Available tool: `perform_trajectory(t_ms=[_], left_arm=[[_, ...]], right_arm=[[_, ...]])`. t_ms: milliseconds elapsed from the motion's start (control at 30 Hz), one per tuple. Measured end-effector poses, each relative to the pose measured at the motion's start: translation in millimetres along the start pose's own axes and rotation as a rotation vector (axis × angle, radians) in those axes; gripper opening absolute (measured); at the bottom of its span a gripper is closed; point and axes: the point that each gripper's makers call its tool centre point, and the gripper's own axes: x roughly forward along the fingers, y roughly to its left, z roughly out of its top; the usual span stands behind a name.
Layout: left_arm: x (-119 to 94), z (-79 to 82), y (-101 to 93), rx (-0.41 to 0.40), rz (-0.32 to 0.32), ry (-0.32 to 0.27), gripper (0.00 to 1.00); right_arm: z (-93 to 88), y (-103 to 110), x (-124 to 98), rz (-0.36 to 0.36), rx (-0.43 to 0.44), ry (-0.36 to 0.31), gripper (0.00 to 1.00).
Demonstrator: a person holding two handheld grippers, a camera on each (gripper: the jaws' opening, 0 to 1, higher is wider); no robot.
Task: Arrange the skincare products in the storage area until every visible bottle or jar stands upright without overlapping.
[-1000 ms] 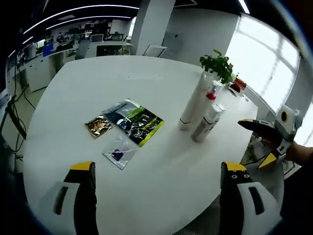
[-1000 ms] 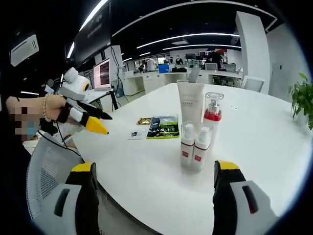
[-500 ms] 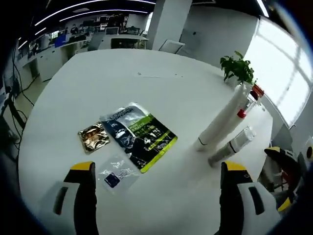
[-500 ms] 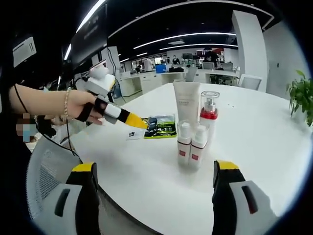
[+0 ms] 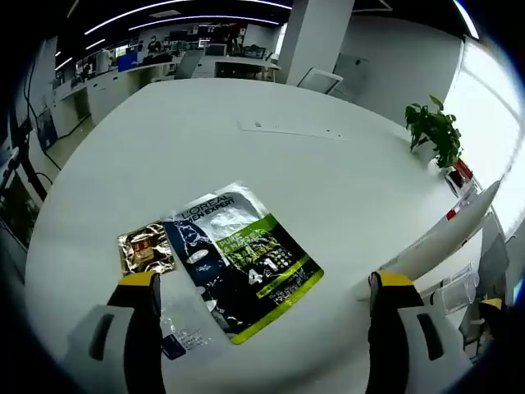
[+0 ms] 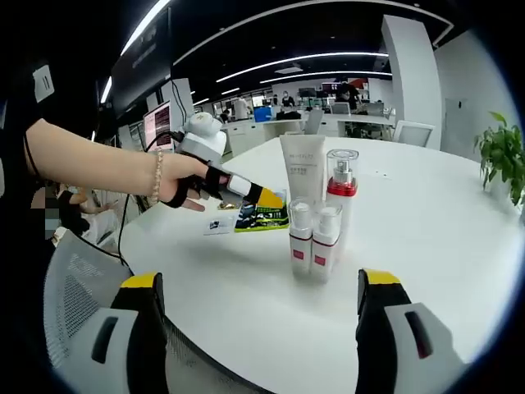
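Where the skincare products stand together on the round white table (image 6: pixel 426 246), we see in the right gripper view a white tube (image 6: pixel 302 176) upright on its cap, a clear pump bottle with a red collar (image 6: pixel 341 185) just beside it, and two small spray bottles (image 6: pixel 314 242) side by side in front, all upright. Beyond them lie the sachets: in the left gripper view a large green-and-black packet (image 5: pixel 242 258), a small gold packet (image 5: pixel 146 248) just beside it and a clear packet (image 5: pixel 184 332) nearer us. Our left gripper (image 6: pixel 261 195) hangs over those sachets; we cannot tell its jaw state. Our right gripper (image 6: pixel 256 328) stands wide apart, empty. A potted plant (image 5: pixel 435 131) sits near the table's far edge, with office desks behind.
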Motion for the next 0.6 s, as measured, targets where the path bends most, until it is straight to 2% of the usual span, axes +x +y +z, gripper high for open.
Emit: perform_trajectory(t_ms=[133, 200, 267, 433, 600], left_arm=[[10, -2.7, 0.5, 0.002, 0.053, 0.02, 0.95], [25, 1.7, 1.7, -0.022, 0.071, 0.009, 0.95], [19, 1.8, 0.5, -0.015, 0.093, 0.01, 0.94], [28, 4.6, 3.1, 0.042, 0.144, 0.021, 0.94], [34, -3.1, 16.0, 0.002, 0.195, 0.049, 0.94]], right_arm=[[-1.0, -1, 0, -0.006, 0.004, 0.007, 0.97], [-1.3, -1, 0, -0.006, 0.005, 0.01, 0.97], [-2.5, 0, 1, -0.006, 0.005, 0.018, 0.97], [-4.4, -1, 1, -0.007, 0.014, 0.029, 0.97], [-5.5, -2, 1, -0.01, 0.02, 0.034, 0.96]])
